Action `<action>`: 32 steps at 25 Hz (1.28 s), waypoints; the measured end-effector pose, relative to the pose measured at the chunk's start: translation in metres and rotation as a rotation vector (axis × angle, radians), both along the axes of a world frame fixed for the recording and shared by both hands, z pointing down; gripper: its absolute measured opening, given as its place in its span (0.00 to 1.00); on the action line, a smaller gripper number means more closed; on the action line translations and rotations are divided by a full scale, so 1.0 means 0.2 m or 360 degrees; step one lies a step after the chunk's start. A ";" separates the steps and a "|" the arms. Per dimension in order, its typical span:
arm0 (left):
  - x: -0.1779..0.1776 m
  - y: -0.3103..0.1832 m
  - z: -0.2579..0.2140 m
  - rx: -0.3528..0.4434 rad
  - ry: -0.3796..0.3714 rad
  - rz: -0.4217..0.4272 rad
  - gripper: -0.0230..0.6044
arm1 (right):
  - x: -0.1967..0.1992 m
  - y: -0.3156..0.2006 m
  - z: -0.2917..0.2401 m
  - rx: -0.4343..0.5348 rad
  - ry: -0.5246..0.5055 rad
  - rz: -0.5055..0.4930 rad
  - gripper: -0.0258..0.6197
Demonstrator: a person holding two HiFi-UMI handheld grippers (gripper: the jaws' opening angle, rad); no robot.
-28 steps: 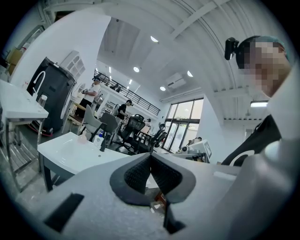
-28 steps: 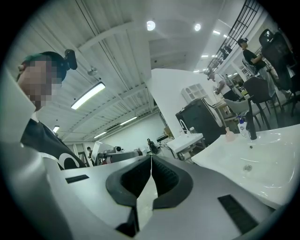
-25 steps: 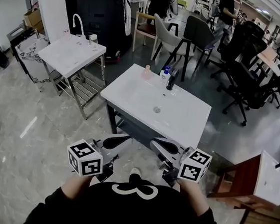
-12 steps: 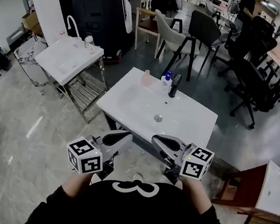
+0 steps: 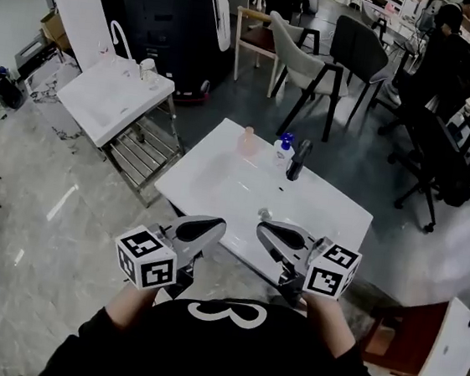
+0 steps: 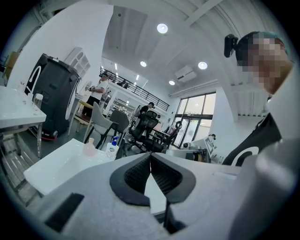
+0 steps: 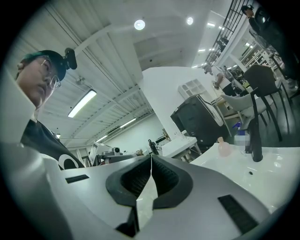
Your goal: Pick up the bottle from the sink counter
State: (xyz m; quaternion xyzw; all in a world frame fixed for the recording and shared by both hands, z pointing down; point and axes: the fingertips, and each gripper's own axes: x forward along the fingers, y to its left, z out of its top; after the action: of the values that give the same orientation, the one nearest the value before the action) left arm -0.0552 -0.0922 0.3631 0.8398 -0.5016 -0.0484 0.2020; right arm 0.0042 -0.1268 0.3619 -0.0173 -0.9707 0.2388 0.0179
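The sink counter is a glossy white rectangle with crisp straight edges, set cornerwise to the person. The bottle stands at the counter's far edge. It is small, white and blue-capped, and sits between a rounded pink bottle and a slim black faucet, just beside the faucet.

From that row to the counter's near edge the smooth shallow basin lies open, with only a small round drain in it.

The left gripper and the right gripper hover side by side at the near edge, well apart from the bottle. Each has its jaws pressed together with nothing between the ribbed black pads, and each has a grey matte shell.

Left of the counter there is open veined grey floor. Beyond that stands a second white sink on a metal frame. Past the counter's far edge stands a pale, moulded chair on dark legs. To the counter's right is a reddish wooden stand.
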 end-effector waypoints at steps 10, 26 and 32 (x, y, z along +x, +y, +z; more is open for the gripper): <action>-0.02 -0.16 0.05 -0.0020 -0.0018 -0.0039 0.06 | 0.03 -0.15 0.05 -0.0006 0.0004 0.0036 0.06; -0.28 -0.51 0.15 -0.0092 -0.0063 0.0114 0.06 | -0.07 -0.42 0.17 -0.0115 0.0097 0.0324 0.06; -0.38 -0.68 0.22 -0.0155 -0.0055 0.0247 0.07 | -0.13 -0.55 0.25 -0.0158 0.0149 0.0473 0.06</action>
State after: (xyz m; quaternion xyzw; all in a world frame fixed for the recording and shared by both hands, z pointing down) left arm -0.1306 -0.2274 0.4067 0.8659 -0.4403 0.0062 0.2372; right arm -0.0213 -0.2371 0.4114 0.1367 -0.9477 0.2871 0.0268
